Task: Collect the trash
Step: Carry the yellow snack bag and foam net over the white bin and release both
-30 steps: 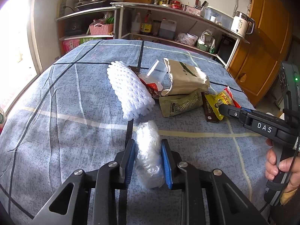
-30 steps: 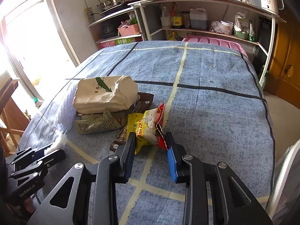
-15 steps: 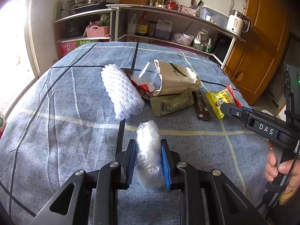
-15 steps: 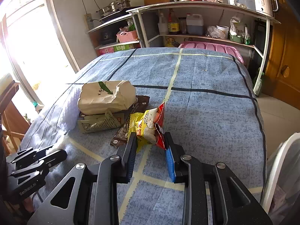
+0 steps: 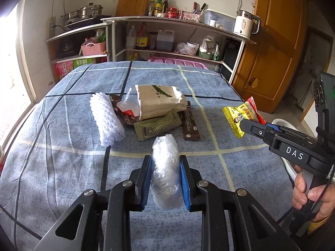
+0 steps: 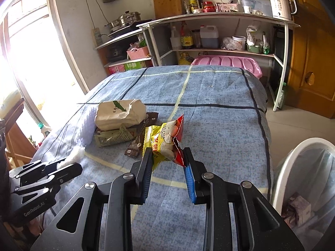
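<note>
Both grippers grip trash: left gripper (image 5: pixel 165 163) clear plastic wad (image 5: pixel 165 167), right gripper (image 6: pixel 167 156) yellow snack wrapper (image 6: pixel 165 142)

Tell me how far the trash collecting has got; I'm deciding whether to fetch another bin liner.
Done: the white bin already holds some trash. In hand: the left gripper is shut on a crumpled clear plastic bag, and the right gripper is shut on a yellow and red snack packet, both clear of the table. Left: the white foam net, the beige paper bag, the green sachet and the brown wrappers.
</note>
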`<state>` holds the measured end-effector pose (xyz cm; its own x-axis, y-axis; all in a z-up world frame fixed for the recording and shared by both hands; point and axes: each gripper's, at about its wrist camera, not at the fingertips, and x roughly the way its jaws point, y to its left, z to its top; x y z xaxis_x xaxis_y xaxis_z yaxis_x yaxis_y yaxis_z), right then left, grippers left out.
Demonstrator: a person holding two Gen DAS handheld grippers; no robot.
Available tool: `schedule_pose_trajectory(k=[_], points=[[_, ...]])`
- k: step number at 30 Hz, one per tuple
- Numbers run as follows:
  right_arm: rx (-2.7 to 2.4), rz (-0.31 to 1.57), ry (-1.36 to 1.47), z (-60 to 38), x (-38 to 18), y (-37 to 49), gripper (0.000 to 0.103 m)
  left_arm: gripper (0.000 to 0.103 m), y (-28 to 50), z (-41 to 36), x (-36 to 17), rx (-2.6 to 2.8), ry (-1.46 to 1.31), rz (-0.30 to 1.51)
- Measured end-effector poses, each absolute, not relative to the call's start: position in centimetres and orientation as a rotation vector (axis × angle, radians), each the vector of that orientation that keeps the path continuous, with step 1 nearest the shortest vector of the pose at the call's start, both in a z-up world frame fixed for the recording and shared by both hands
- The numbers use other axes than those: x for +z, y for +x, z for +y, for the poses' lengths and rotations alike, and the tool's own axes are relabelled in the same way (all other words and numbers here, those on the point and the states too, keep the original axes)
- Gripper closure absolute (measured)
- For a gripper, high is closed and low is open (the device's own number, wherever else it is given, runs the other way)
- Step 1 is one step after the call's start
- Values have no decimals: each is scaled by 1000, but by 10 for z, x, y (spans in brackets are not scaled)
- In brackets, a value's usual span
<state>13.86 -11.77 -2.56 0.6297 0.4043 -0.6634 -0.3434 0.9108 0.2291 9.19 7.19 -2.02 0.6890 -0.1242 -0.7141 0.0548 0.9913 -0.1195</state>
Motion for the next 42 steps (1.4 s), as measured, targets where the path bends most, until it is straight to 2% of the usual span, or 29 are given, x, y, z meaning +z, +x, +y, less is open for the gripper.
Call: schedule_pose_trajectory(k=[16,28,42], points=[[328,723,135,-184,-5,102,73,77,87,1,6,-239,-11,754],[167,681,169,-268,10,76,73,77,95,-79,22,-387,57,718],[28,719,187,-342,-2,51,73,77,99,-168,19,-528,129,721]])
